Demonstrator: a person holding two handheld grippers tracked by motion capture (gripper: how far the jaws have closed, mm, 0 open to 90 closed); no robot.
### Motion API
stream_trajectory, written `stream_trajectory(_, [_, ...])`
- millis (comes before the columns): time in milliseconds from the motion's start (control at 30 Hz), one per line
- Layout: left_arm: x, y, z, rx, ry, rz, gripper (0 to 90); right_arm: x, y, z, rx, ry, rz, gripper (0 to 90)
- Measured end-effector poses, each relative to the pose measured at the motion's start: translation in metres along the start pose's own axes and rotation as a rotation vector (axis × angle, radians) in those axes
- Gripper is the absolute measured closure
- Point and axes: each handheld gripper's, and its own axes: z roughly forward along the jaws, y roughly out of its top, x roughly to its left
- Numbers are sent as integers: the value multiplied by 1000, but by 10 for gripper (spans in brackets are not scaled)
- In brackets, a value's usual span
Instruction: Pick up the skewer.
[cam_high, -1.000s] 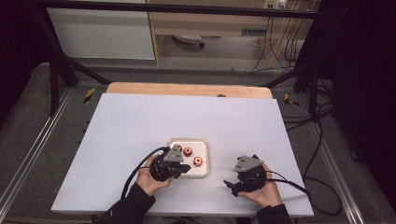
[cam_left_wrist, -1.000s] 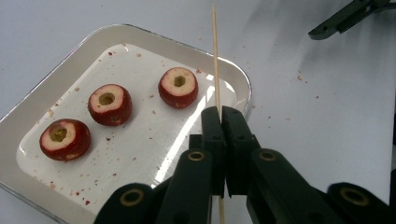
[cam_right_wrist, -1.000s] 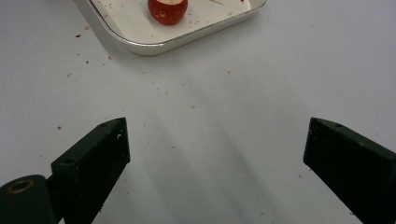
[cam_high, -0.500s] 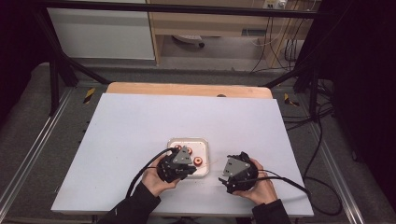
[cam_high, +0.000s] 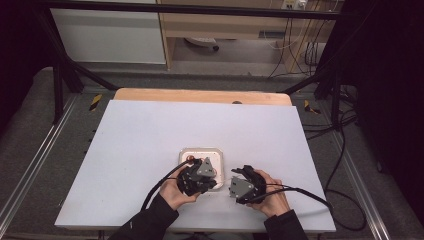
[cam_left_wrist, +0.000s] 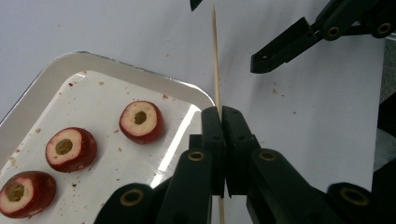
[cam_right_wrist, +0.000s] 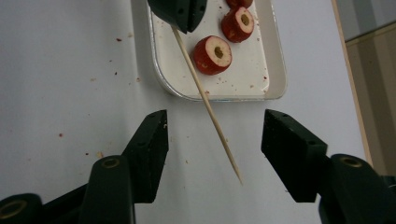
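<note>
White table (cam_high: 150, 135): one tray (cam_left_wrist: 42, 88), three fruit slices (cam_left_wrist: 141, 122), one skewer (cam_right_wrist: 205, 100).

table (cam_high: 150, 130): white | wood strip (cam_high: 200, 95): far edge | floor (cam_high: 30, 150): grey

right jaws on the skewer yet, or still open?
Open. The right gripper jaws have just been closing, but gaps remain either side of the skewer between them.

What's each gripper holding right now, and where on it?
Left gripper pinches the wooden skewer partway along. Right gripper holds nothing; its jaws flank the tip.
</note>
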Motion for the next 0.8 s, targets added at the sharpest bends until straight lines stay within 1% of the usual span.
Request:
stream_trajectory(100, [-2,2,2,2,-5,5,882,2,2,2,7,5,-48,481])
stream_trajectory(133, [-3,5,4,8,-6,13,882,1,2,2,15,8,-94,497])
stream_trajectory(167, [-4,5,5,9,-9,12,882,2,2,3,15,5,-109,514])
stream_trajectory(200, [-4,5,5,9,-9,12,882,5,3,4,0,12,-88,530])
stream_trajectory(233, [-4,6,6,9,-8,11,882,5,3,4,0,13,-110,549])
stream_trajectory(267, [-5,7,8,11,-14,13,882,7,4,5,1,20,-109,568])
stream_trajectory(300, [-5,7,8,11,-14,13,882,6,3,5,11,20,-131,584])
stream_trajectory(333, [-6,9,9,16,-18,21,882,7,3,6,12,23,-141,600])
stream_trajectory(467, [-8,11,11,14,-24,27,882,9,3,7,27,34,-179,665])
stream_trajectory(500, [-9,12,11,14,-25,30,883,9,3,7,28,35,-199,681])
stream_trajectory(567, [-10,12,13,16,-28,31,882,10,3,8,31,44,-216,717])
stream_trajectory(700, [-10,12,14,22,-35,41,883,11,2,9,37,47,-260,780])
stream_trajectory(767, [-10,12,14,24,-35,42,883,12,2,9,36,53,-267,801])
stream_trajectory(800, [-10,12,14,25,-34,42,883,12,2,9,40,51,-279,810])
